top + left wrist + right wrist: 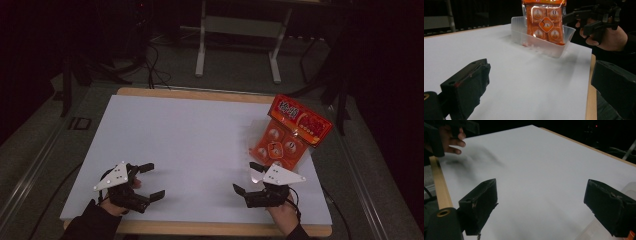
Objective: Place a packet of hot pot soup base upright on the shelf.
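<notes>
Orange packet (292,131) stands tilted in a clear plastic tray (541,42) at the right of the tabletop (200,145), its upper half leaning out over the tray's far rim.

Left side: the left gripper (148,181) rests near the front-left corner of the white sheet, well apart from the tray. Its jaws are spread wide and hold nothing. From here a long reach across the tabletop would be needed. A fast sweep could strike the tray wall and slide it, since the tray appears light and sits loose on a smooth sheet.

Centre: bare sheet, no obstacles. There is no evident collision hazard here other than the two grippers meeting if both close in on the tray together.

Right side: the right gripper (246,176) sits just in front of the tray, jaws also wide apart and empty. The right gripper view places one jaw beside the tray's near corner. Probable faults from this position:

1. A jaw catches the tray rim and tips it, spilling the packet.
2. The jaws pinch only the glossy film, which may slip or crumple.
3. The packet, already leaning, topples off the tabletop's right edge if nudged outward.
4. Lifting the packet drags the tray along unless the other gripper steadies it.

Dim lighting makes the clear tray's edges hard to judge.
</notes>
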Motion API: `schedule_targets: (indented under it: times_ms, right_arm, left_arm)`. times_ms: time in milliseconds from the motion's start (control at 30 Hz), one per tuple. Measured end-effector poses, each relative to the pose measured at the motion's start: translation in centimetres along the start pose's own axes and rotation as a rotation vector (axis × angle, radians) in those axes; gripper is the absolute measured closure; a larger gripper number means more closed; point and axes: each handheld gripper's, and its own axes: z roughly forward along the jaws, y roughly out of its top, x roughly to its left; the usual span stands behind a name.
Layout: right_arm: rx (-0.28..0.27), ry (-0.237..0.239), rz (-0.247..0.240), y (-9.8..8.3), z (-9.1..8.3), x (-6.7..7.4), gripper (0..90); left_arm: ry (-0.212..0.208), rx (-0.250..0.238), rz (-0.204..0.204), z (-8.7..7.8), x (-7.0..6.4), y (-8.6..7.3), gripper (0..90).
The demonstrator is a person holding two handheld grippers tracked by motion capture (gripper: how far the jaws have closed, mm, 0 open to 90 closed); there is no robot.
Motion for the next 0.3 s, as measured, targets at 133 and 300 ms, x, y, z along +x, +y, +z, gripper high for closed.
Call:
schedule_targets:
  times_ms: [133,300]
  right_arm:
    - [0.008,0.005,-0.004,-0.18,0.19,0.0,11.5]
    - [0.003,0.01,0.002,-0.23,0.11,-0.1,11.5]
  left_arm:
    - [-0.001,0.001,0.0,0.02,-0.02,-0.07,2.1]
    - [-0.001,0.004,0.003,0.05,-0.01,-0.09,2.1]
